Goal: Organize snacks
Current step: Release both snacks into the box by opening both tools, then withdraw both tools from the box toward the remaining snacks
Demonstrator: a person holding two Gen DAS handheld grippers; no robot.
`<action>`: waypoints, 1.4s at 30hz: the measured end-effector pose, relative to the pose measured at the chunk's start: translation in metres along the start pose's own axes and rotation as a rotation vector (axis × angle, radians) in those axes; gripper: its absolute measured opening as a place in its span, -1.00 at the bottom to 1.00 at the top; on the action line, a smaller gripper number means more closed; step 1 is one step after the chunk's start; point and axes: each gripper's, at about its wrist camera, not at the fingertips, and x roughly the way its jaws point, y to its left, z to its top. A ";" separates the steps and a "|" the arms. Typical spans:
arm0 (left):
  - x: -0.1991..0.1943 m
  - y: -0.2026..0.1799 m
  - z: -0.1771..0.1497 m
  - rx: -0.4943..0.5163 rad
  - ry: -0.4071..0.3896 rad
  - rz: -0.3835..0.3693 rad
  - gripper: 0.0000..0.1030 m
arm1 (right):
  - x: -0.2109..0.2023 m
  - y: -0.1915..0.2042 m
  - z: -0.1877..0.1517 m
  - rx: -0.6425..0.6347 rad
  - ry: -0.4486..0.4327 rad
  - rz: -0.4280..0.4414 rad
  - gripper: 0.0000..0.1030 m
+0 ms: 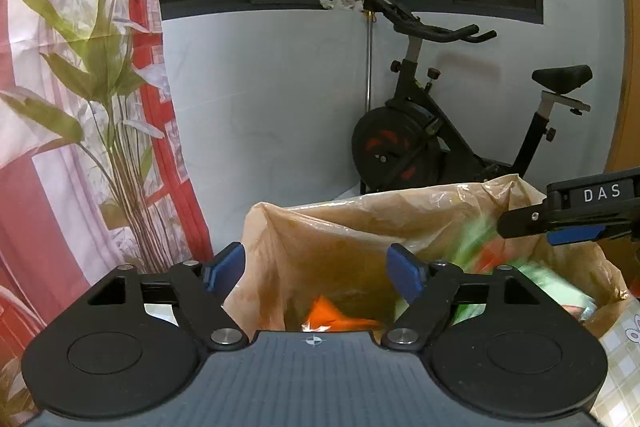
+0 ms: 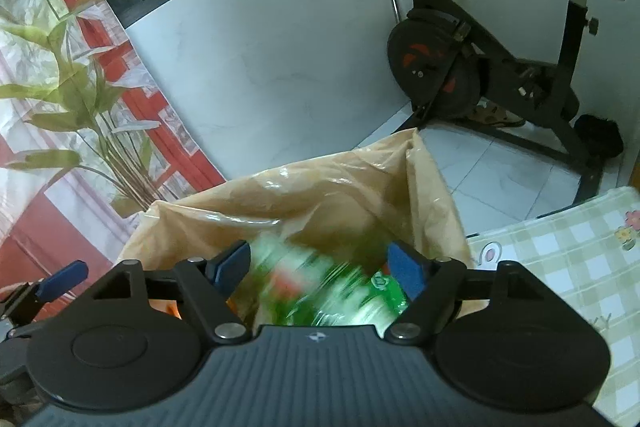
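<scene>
Both grippers are held with fingers spread, gripping nothing: left gripper point(image 1: 316, 267), right gripper point(image 2: 320, 265). Green snack packet point(image 2: 340, 291), blurred, is seen inside the tan plastic bag point(image 2: 320, 195) beside an orange packet point(image 1: 332, 315). Checked tablecloth point(image 2: 560, 247) is touched by the bag's right side.

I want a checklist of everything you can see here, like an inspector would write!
Surface: checked tablecloth at the right, pale floor tiles beyond.
Job's things: tan plastic bag open; blurred green snack packet over its mouth; orange packet inside.
Clutter: nothing seen.
Grippers: left gripper open, empty, at the bag; right gripper open, green packet between its fingers, contact unclear.
Cables: nothing seen.
Surroundings: exercise bike, white wall, leaf-print curtain, dark window.
</scene>
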 end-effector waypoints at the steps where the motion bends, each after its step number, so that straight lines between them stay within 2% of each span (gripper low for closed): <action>1: -0.001 0.001 0.000 -0.009 0.005 -0.004 0.55 | -0.002 0.000 0.000 -0.011 -0.003 -0.006 0.54; 15: -0.049 0.006 -0.002 -0.061 -0.021 0.015 0.70 | -0.051 0.014 -0.026 -0.264 -0.037 -0.041 0.58; 31: -0.108 0.017 -0.042 -0.105 -0.019 0.011 0.70 | -0.092 -0.013 -0.072 -0.313 -0.059 -0.020 0.58; 42: -0.133 0.030 -0.083 -0.135 0.002 0.054 0.70 | -0.111 -0.031 -0.105 -0.333 -0.090 0.018 0.58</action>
